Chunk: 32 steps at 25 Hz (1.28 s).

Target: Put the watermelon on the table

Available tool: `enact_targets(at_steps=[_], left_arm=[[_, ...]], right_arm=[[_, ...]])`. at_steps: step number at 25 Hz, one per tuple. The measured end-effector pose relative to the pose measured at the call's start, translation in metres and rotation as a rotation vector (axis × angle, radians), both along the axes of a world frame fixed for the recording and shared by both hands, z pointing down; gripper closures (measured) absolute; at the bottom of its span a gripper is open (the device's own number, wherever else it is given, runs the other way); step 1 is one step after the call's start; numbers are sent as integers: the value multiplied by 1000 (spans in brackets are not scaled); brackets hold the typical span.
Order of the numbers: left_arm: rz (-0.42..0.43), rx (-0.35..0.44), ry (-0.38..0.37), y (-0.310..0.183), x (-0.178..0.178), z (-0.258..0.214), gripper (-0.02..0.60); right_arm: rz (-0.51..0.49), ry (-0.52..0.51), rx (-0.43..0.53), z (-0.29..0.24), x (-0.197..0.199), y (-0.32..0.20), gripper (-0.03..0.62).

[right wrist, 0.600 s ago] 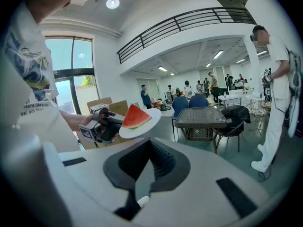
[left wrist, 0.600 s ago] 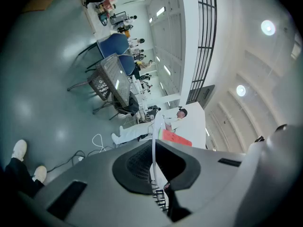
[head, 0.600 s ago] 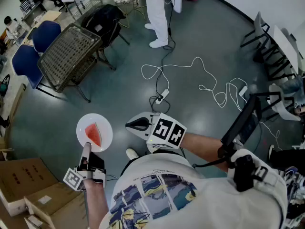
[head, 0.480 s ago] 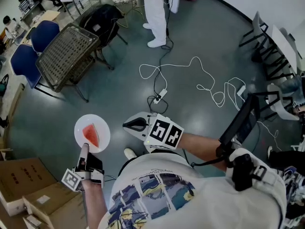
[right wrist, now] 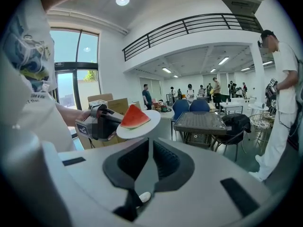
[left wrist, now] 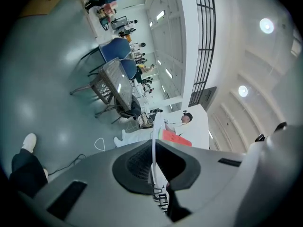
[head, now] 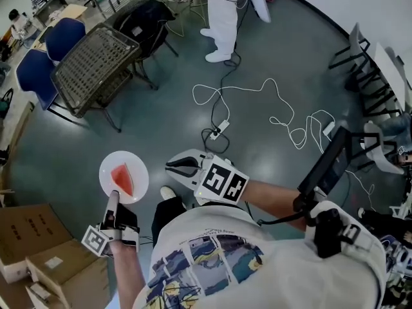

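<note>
Watermelon point(head: 123, 179) shows whole only in the head view and the right gripper view. Along the left hand-held gripper's point(head: 114, 200) own jaws it is a red sliver beyond the white plate point(head: 137, 169), which is seen edge-on there. The wearer's printed shirt point(head: 212, 262) fills the bottom of the head view. The cardboard boxes point(head: 38, 250) are cut off at the lower-left edge, and a person in white point(head: 225, 18) at the top edge shows only as legs. The left forearm reaches forward from the body. Its hand-held gripper is clamped on the near rim of the plate, holding it level above the floor with the wedge lying on top. The right arm bends across the chest, and the right hand-held gripper point(head: 175, 167) points toward the plate without touching it, marker cube point(head: 222, 180) facing up. Its jaws are pressed together with nothing between them. The mesh-topped counter point(head: 96, 56) stands well apart from the plate, next to blue chairs point(head: 38, 76).
</note>
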State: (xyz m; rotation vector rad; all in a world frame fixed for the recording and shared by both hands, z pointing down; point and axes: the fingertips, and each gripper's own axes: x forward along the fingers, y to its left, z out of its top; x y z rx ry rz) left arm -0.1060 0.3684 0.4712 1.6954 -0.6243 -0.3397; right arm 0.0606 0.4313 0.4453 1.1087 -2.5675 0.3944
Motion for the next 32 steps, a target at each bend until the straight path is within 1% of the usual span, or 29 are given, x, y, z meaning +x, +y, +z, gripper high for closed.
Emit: enact_targets(at_steps=[3, 5, 7, 10, 12, 15, 17, 21, 24, 26, 28, 30, 32], left_arm=[[-5, -4, 4, -20, 0, 6, 566], [-9, -7, 13, -42, 5, 10, 566], [-11, -6, 31, -70, 10, 13, 566], [-1, -8, 42, -121, 10, 15, 566], [1, -5, 45, -155, 2, 11, 566], [-4, 6, 66, -209, -7, 1, 566], [-13, 0, 69, -241, -15, 1, 566], [-30, -4, 51, -304, -37, 5, 566], [-53, -1, 65, -350, -44, 5, 566], [-74, -17, 74, -376, -43, 11, 566], [-99, -33, 67, -405, -39, 19, 566], [-127, -34, 55, -436, -36, 26, 566], [-159, -25, 60, -468, -31, 27, 566]], right_arm=[[-14, 6, -6, 4, -2, -21, 577], [-21, 17, -4, 7, 0, -45, 554], [-21, 30, 0, 10, 5, -77, 530], [15, 50, -2, 9, 7, -125, 526], [21, 65, 5, 3, -4, -156, 526], [4, 93, 22, -9, -20, -209, 526], [-4, 91, 26, -13, -29, -245, 526], [-18, 64, 74, -20, -55, -312, 526], [-40, 57, 73, -22, -70, -351, 526], [-61, 67, 72, -20, -66, -374, 526], [-76, 76, 63, -14, -53, -404, 526], [-84, 70, 49, -10, -39, -436, 526], [-101, 65, 45, -10, -26, -469, 526]])
